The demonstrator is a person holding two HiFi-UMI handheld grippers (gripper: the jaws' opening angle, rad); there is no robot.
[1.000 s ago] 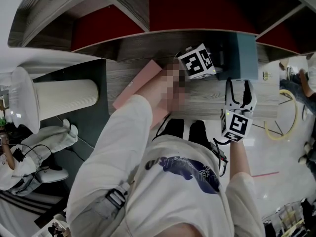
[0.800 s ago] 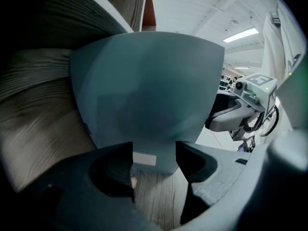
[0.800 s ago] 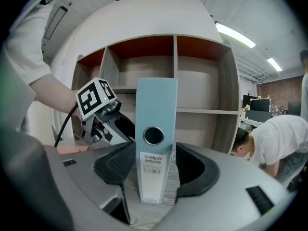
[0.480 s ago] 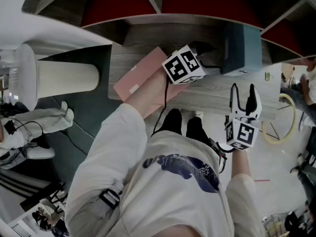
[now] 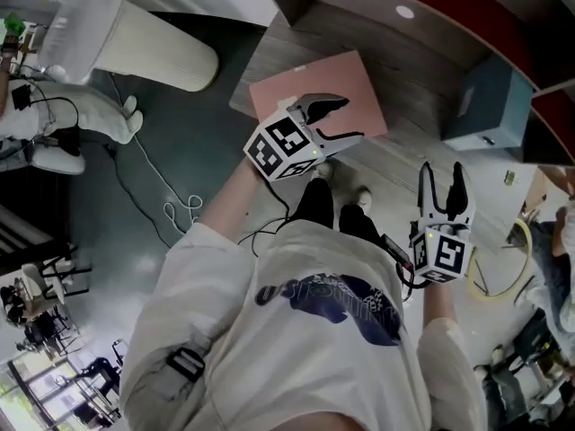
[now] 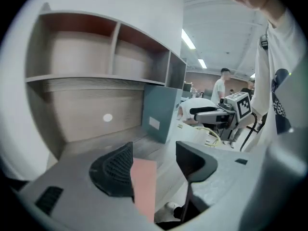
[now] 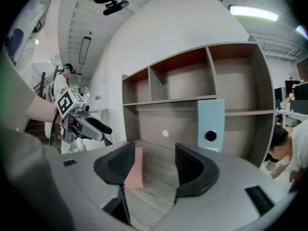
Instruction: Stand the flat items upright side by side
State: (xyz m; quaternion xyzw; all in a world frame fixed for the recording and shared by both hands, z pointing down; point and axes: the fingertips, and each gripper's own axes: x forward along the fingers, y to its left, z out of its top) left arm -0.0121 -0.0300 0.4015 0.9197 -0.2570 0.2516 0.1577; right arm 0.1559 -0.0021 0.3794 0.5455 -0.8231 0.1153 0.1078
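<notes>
Head view: a pink flat item lies flat on the wooden shelf board, upper middle of the frame.
The left gripper hangs over its lower edge; the right gripper is at lower right.
Left gripper view: jaws spread, pink edge beside the left jaw, unpinched.
Right gripper view: jaws spread, empty; a teal box stands right of centre.
</notes>
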